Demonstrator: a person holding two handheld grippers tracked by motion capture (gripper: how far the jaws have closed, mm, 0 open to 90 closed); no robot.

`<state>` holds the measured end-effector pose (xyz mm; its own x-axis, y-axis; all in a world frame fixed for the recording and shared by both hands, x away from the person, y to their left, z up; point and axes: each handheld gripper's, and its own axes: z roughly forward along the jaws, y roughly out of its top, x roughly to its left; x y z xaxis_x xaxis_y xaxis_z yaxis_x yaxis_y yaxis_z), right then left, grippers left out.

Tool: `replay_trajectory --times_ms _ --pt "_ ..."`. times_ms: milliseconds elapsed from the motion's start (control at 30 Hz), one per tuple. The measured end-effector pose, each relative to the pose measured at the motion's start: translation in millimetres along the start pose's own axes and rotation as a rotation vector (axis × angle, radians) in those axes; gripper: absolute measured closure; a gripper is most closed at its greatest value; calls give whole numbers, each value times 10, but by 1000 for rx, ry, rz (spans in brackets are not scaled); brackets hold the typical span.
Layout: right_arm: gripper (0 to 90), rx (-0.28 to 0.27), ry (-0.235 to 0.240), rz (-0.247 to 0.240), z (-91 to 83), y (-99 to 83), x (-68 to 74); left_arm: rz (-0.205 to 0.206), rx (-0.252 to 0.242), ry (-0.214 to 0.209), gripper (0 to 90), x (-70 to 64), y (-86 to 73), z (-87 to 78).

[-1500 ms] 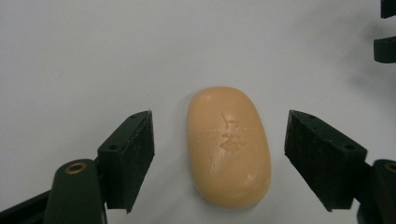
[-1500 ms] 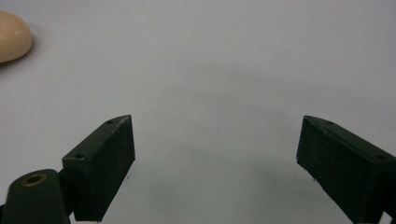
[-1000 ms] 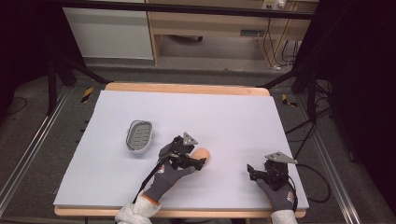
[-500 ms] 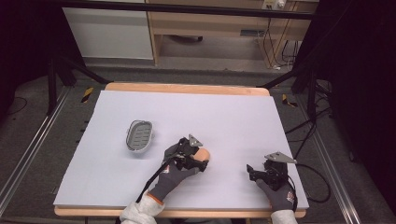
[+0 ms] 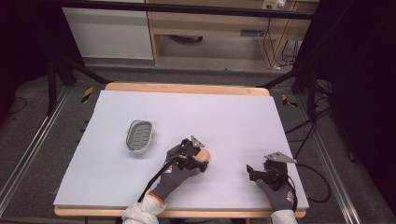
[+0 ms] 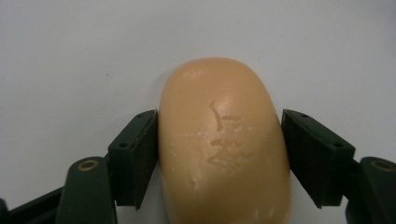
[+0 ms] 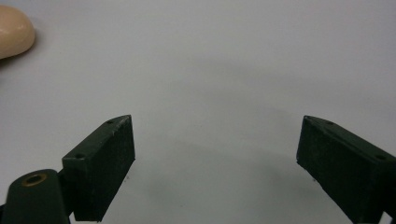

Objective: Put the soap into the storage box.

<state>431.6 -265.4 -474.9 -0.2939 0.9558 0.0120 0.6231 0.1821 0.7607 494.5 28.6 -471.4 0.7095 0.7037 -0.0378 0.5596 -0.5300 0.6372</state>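
Soap bar point(image 6: 224, 144) is seen on the counter point(image 5: 224, 112) near its front edge, between the left tongs point(image 6: 219, 154), both pads touching its sides. Right tongs point(image 7: 215, 163) are held wide open, empty, near the front right corner.

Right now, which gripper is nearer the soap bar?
Left. The left gripper has its jaws on either side of the soap bar; the right gripper rests apart, open, further along the table.

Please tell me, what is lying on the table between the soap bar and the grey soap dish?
Nothing lies there. In the high view, the stretch of white table cover between the soap bar and the grey soap dish is bare; the left gripper sits at the soap.
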Motion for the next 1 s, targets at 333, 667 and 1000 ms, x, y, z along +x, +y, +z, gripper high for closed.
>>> replay_trajectory --times_ms 333,667,1000 --pt "115 0 -2 -12 7 -1 -4 13 12 14 294 -23 8 10" --pt "115 4 1 -5 8 -1 -3 9 11 25 307 -32 13 8" --pt "115 7 8 5 0 0 -3 13 -1 12 310 -13 14 -130"
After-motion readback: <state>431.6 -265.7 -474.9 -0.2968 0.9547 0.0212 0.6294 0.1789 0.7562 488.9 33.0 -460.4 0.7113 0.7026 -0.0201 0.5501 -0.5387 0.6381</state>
